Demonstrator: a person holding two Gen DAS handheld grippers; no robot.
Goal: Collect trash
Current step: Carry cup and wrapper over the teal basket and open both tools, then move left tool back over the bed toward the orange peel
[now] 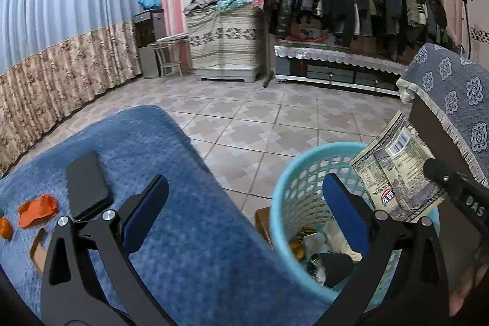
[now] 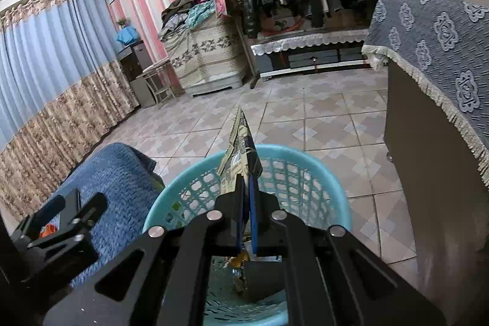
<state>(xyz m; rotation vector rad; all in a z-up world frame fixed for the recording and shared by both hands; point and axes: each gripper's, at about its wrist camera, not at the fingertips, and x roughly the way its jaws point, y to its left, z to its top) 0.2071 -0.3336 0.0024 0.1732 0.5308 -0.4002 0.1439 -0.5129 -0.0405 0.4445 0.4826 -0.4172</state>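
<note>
Right gripper is clamped on a wrapper, held above the bin rim, not released. Left gripper is spread wide and empty, hanging between the blue cover and the bin.

Done, judging by the bin: it already holds several scraps at the bottom. Wrapper drop looks like the step in hand.

Left: orange scraps lie on the blue cover beside a phone, plus a brown cardboard bit nearer the left edge. I judge those next; phone is likely not trash. Roughly midway.
</note>
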